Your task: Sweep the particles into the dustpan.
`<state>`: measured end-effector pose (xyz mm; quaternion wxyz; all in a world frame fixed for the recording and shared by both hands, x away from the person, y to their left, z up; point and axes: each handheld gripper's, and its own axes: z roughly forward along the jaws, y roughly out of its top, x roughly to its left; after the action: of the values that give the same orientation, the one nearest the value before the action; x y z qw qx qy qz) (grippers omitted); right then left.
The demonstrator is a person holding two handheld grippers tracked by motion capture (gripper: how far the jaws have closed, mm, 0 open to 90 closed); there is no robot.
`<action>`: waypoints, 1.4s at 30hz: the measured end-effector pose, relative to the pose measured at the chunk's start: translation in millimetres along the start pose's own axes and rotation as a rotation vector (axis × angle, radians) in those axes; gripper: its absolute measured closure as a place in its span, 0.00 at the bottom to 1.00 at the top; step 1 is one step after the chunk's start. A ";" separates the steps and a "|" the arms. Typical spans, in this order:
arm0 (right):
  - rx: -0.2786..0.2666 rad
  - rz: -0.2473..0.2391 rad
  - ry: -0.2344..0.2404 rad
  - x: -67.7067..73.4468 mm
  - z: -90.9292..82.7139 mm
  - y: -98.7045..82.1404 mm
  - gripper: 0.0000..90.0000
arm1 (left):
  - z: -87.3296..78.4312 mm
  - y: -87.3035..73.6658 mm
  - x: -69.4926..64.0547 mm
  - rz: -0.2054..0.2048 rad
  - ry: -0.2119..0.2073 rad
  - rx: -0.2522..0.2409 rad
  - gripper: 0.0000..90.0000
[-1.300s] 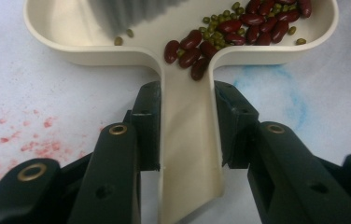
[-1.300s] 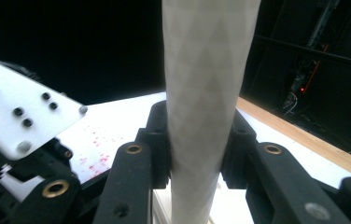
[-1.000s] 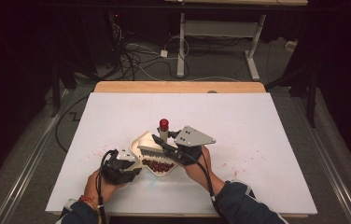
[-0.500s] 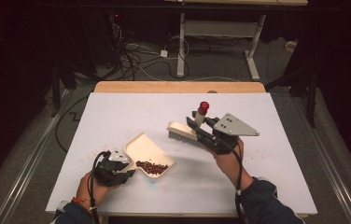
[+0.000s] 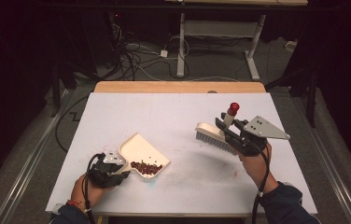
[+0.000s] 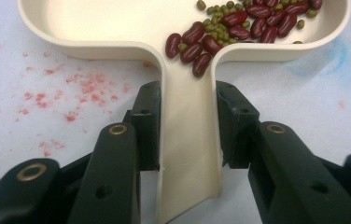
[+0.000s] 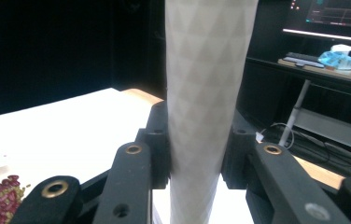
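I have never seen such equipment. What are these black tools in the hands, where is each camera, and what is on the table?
No robot is here. A person holds two hand tools, each with two black jaws that pinch things.

The wide picture comes from a camera above the table, looking down. The left gripper is at the lower left, the right gripper at the right.

The other two pictures come from small cameras riding on the grippers, looking along their jaws.

The left gripper is shut on the handle of a cream dustpan, which rests on the white table. In the pan lie red beans and small green ones. Pink marks stain the table beside it.

The right gripper is shut on the pale handle of a brush with a red tip, held above the table, away from the pan.
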<state>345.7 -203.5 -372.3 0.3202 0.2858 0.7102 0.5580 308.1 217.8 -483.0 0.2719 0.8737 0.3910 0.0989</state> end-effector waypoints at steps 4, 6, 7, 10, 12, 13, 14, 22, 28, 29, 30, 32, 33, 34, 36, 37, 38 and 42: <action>0.001 -0.002 -0.007 -3.8 -3.9 0.2 0.78 | -0.2 -0.2 0.0 -0.002 0.002 -0.002 0.70; 0.000 0.001 -0.006 -5.9 -7.5 0.9 0.78 | -0.4 -0.2 0.1 -0.005 0.005 -0.002 0.70; 0.000 0.005 -0.005 -7.2 -9.8 1.5 0.78 | -0.4 -0.4 0.2 -0.011 0.006 -0.003 0.70; -0.002 0.007 -0.005 -11.0 -16.6 3.0 0.78 | -0.9 -0.5 0.4 -0.023 0.015 -0.002 0.70; 0.006 0.006 0.004 -13.7 -23.4 4.7 0.78 | -1.9 -0.3 0.6 -0.031 0.019 0.003 0.70; 0.010 0.003 0.009 -14.6 -25.7 5.3 0.78 | -2.8 -0.3 0.5 -0.036 0.021 0.006 0.70; 0.017 0.003 0.018 -15.9 -29.8 6.1 0.78 | -3.6 -0.4 0.6 -0.040 0.021 0.009 0.70; 0.058 -0.001 0.077 -23.7 -56.9 6.6 0.78 | -8.3 -1.9 4.9 -0.075 0.029 0.007 0.70; 0.073 -0.025 0.092 -27.7 -81.0 7.3 0.78 | -9.7 -3.0 9.7 -0.109 0.040 -0.006 0.70; 0.078 -0.028 0.099 -28.7 -84.3 6.9 0.78 | -9.8 -2.8 10.4 -0.111 0.040 -0.005 0.70; 0.082 -0.029 0.100 -29.7 -87.3 6.3 0.78 | -10.1 -2.6 11.1 -0.114 0.041 -0.005 0.70; 0.087 -0.030 0.100 -32.0 -93.0 4.7 0.78 | -10.8 -2.5 12.3 -0.121 0.043 -0.007 0.70; 0.096 -0.025 0.110 -33.3 -95.4 3.9 0.78 | -11.0 -2.4 13.0 -0.125 0.045 -0.010 0.70; 0.108 -0.017 0.112 -34.6 -97.7 3.2 0.78 | -11.0 -2.3 13.8 -0.131 0.045 -0.010 0.70; 0.125 -0.012 0.122 -37.4 -101.0 1.6 0.78 | -10.0 -1.6 15.5 -0.137 0.048 -0.010 0.70; 0.137 -0.012 0.126 -38.2 -102.0 0.8 0.78 | -9.3 -1.0 16.1 -0.140 0.049 -0.011 0.70; 0.144 -0.011 0.129 -38.5 -102.7 -0.3 0.78 | -8.9 -0.4 16.6 -0.141 0.051 -0.012 0.70; 0.191 0.004 0.164 -39.5 -101.8 -5.7 0.78 | -6.2 1.3 18.5 -0.159 0.060 -0.020 0.70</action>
<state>291.6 -296.9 -355.0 0.2314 0.2697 0.7833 0.5100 319.0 233.2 -477.9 0.2757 0.8338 0.4662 0.1069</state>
